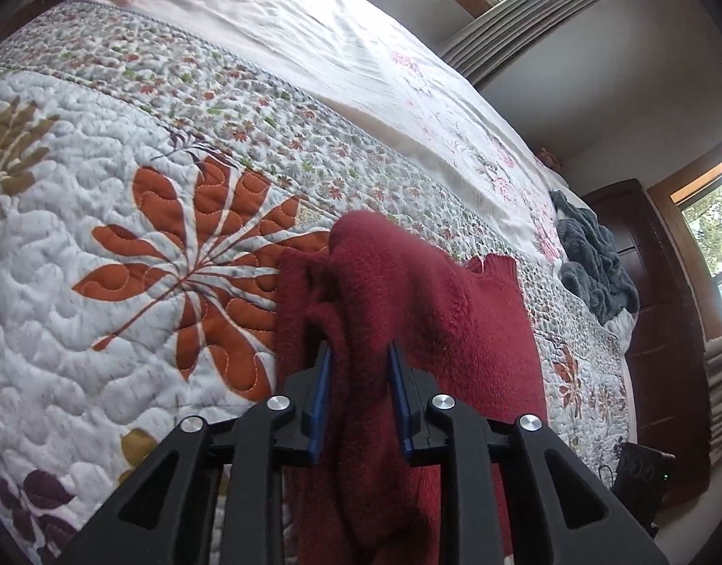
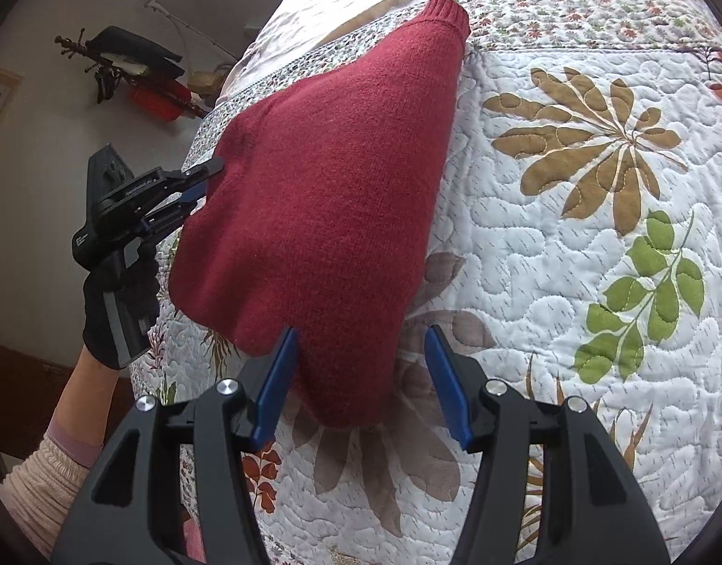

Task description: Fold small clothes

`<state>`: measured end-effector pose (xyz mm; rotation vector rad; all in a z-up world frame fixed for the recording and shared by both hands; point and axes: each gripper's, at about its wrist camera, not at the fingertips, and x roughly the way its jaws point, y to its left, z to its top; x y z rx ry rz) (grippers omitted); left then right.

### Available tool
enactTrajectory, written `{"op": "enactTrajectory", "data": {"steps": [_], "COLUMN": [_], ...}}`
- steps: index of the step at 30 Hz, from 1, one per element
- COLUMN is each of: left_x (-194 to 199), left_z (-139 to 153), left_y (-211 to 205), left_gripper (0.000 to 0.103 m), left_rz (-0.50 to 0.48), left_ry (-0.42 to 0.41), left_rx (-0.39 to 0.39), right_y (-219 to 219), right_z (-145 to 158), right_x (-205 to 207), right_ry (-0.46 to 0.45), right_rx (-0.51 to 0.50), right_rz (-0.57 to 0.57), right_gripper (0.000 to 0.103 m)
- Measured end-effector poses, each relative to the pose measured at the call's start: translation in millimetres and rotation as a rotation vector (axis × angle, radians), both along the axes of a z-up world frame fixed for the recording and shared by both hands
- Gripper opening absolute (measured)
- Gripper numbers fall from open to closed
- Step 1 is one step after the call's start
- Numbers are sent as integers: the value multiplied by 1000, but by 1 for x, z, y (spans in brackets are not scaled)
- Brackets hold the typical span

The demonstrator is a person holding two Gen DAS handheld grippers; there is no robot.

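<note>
A dark red knitted sweater (image 2: 323, 197) is lifted partly off the bed's floral quilt (image 2: 572, 282), stretched between the two grippers like a small tent, its ribbed cuff (image 2: 448, 14) pointing toward the far edge of the quilt where the pale sheet (image 1: 342, 33) begins. The left gripper (image 1: 361, 353) has its blue pads (image 1: 320, 400) pressed in on a thick bunch of the red knit — the wool fills the whole gap between them and spills out above and below, so it is clamped on the sweater. In the right wrist view that same gripper is seen from the side, biting the sweater's edge, held by a hand in a black glove (image 2: 118, 310) with a pale ribbed sleeve (image 2: 45, 485) behind it. The right gripper (image 2: 361, 329) stands with its jaws wide apart; the lower corner of the sweater hangs down between them, brushing the left pad while the right pad sits clear of the cloth — I cannot see it pinching anything. Near the far corner of the bed lies a crumpled grey blanket (image 1: 591, 259).
</note>
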<state>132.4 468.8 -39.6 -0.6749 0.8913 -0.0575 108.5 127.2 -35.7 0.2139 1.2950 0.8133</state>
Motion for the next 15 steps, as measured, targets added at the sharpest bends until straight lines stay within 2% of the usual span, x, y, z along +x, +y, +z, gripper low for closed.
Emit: {"op": "enactTrajectory", "data": {"steps": [1, 3, 7, 9, 11, 15], "left_x": [-10, -34, -82, -94, -100, -97], "left_z": [7, 21, 36, 34, 25, 6], "left_y": [0, -4, -26, -36, -40, -40], "left_gripper": [26, 37, 41, 44, 44, 41], "left_rz": [-8, -20, -81, -105, -121, -102], "left_ry": [-14, -38, -60, -48, -28, 24], "left_rx": [-11, -4, 41, 63, 51, 47], "right_y": [-1, -5, -8, -5, 2, 9], "right_z": [1, 0, -7, -12, -15, -27], "right_x": [-1, -1, 0, -1, -3, -2], "right_ry": [3, 18, 65, 80, 88, 120], "right_rx": [9, 33, 75, 81, 77, 69], "right_rz": [-1, -5, -18, -22, -20, -26], "right_gripper": [61, 63, 63, 63, 64, 64]}}
